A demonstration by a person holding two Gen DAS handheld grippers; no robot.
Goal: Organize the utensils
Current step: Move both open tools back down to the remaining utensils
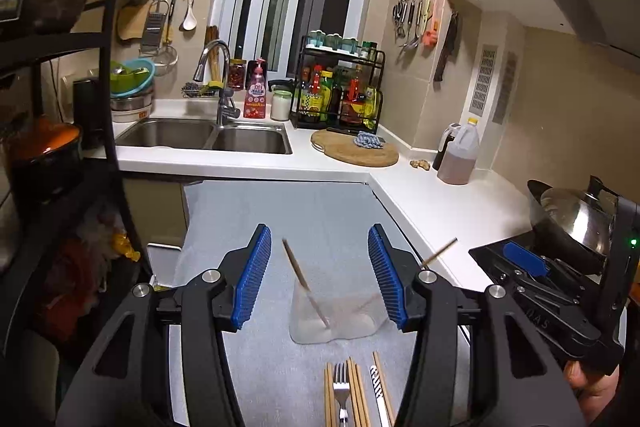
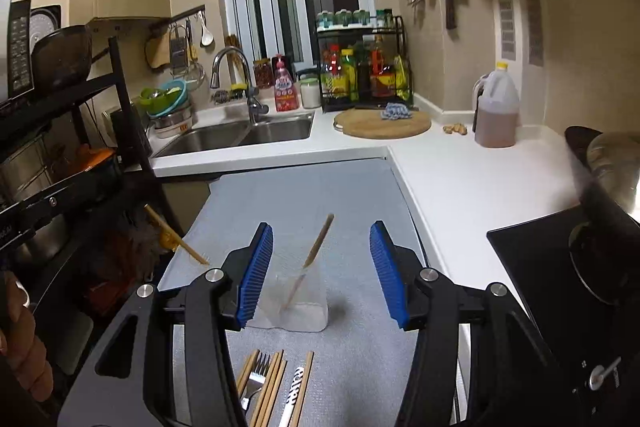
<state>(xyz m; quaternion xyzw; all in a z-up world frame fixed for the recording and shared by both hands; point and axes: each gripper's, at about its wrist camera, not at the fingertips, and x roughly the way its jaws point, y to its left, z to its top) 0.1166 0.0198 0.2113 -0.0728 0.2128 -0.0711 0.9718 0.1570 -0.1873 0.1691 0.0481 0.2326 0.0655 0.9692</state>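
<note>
The left gripper (image 1: 320, 277) is wide open and holds nothing. The right gripper (image 2: 322, 277) is wide open too, and it is also empty. Both hang above a grey mat (image 1: 320, 211) that covers the tabletop.

A clear plastic cup with soft, bent sides (image 1: 335, 315) stands on the mat, in front of both grippers. Two thin brown wooden chopsticks (image 1: 305, 283) stand inside it. They lean away from each other, one to the left and one to the right. In the right wrist view, one stick shows inside the cup (image 2: 298, 301) and the other pokes out on the left, behind the left finger.

Close to the cameras, more things lie flat on the mat in a row. There is a shiny metal fork (image 1: 341, 387) with wooden chopsticks (image 1: 358, 393) on both sides of it. A black and white patterned chopstick (image 1: 378, 385) lies just to the right of them, with one more wooden stick beside it. In the right wrist view the same fork (image 2: 256, 377) and sticks lie at the bottom.

A round wooden cutting board (image 1: 356, 149) sits on the white counter (image 1: 448, 203) farther back, near a steel sink (image 1: 208, 137).
</note>
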